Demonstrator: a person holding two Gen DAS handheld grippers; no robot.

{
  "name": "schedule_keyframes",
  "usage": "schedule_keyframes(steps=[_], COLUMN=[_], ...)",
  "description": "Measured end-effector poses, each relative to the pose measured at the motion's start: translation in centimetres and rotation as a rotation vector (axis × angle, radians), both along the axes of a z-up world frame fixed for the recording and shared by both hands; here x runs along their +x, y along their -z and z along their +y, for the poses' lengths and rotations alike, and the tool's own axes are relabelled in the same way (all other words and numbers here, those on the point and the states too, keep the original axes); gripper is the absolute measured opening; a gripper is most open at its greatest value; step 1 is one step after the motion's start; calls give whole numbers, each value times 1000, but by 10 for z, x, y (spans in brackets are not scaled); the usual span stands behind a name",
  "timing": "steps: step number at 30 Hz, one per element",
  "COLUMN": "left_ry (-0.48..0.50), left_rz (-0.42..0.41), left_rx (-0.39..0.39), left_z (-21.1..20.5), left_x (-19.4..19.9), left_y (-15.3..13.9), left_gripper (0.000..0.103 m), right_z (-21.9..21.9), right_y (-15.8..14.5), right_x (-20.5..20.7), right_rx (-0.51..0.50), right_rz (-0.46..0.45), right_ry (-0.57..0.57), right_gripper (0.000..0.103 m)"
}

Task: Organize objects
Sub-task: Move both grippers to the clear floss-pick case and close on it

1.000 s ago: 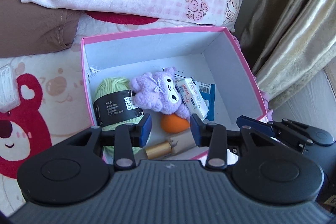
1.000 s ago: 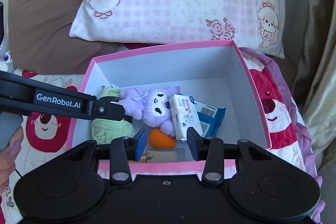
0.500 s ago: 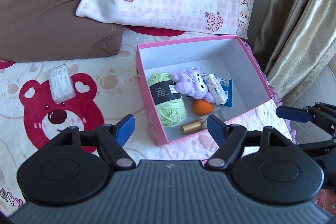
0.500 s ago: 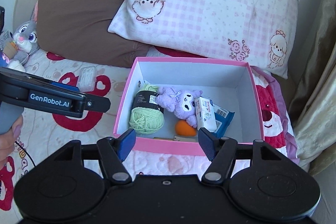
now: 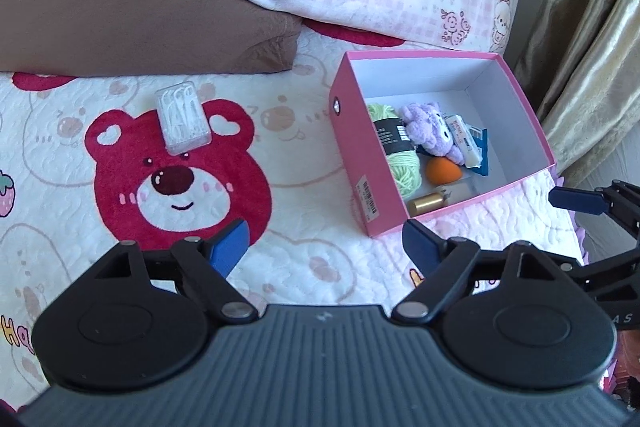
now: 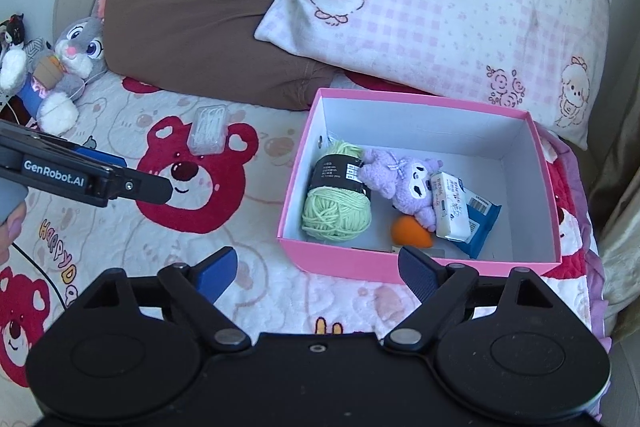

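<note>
Change: both grippers are farther back from the pink box (image 6: 416, 269) than 1 second ago.
Left gripper (image 5: 326, 243): jaws opening, empty.
Right gripper (image 6: 316, 269): jaws opening, empty.
Box, centre right: 1 yarn ball (image 6: 336, 213), 1 purple plush (image 6: 404, 183), 1 orange sponge (image 6: 410, 233).
Quilt, upper left: 1 clear case (image 5: 182, 119).

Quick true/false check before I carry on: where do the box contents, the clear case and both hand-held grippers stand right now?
1. The green yarn ball lies inside the pink box. True.
2. The clear plastic case is in the box too. False: it lies on the bedspread, on the red bear print, apart from the box.
3. The left hand-held gripper holds the purple plush. False: its jaws are opening with nothing between them; the plush is in the box.
4. The right hand-held gripper is empty. True: its jaws are opening over the bedspread.
5. The orange sponge sits beside the plush in the box. True.
</note>
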State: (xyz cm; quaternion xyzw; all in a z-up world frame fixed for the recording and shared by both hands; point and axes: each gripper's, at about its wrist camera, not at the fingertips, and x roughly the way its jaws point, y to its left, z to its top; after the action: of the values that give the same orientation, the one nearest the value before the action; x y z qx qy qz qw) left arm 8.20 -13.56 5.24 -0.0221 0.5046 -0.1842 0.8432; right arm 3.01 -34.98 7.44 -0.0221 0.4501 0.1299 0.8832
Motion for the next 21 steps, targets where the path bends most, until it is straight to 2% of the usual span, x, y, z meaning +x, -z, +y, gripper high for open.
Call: schedule_keyframes(steps=[4, 9, 11, 14, 18, 21], left_ry=[-30, -90, -124, -161, -143, -156], left_rz=[15, 6, -5, -37, -38, -72], left_rx=[-29, -70, -78, -93, -58, -99], left_z=[21, 52, 66, 86, 94, 99], left_x=[7, 23, 30, 41, 63, 80], left_y=[13, 29, 32, 39, 54, 66], left_gripper=[94, 95, 95, 95, 92, 92], right_z=[22, 54, 76, 108, 138, 158], right_y=[10, 28, 32, 42, 64, 82], right_x=[4, 14, 13, 18, 41, 59], right_rx=[59, 141, 115, 54, 87, 91], right_rz=[-45, -79, -125, -171, -171, -205], right_ry=[-113, -193, -281, -341, -374, -384], right_gripper=[90, 90, 90, 90, 90, 90])
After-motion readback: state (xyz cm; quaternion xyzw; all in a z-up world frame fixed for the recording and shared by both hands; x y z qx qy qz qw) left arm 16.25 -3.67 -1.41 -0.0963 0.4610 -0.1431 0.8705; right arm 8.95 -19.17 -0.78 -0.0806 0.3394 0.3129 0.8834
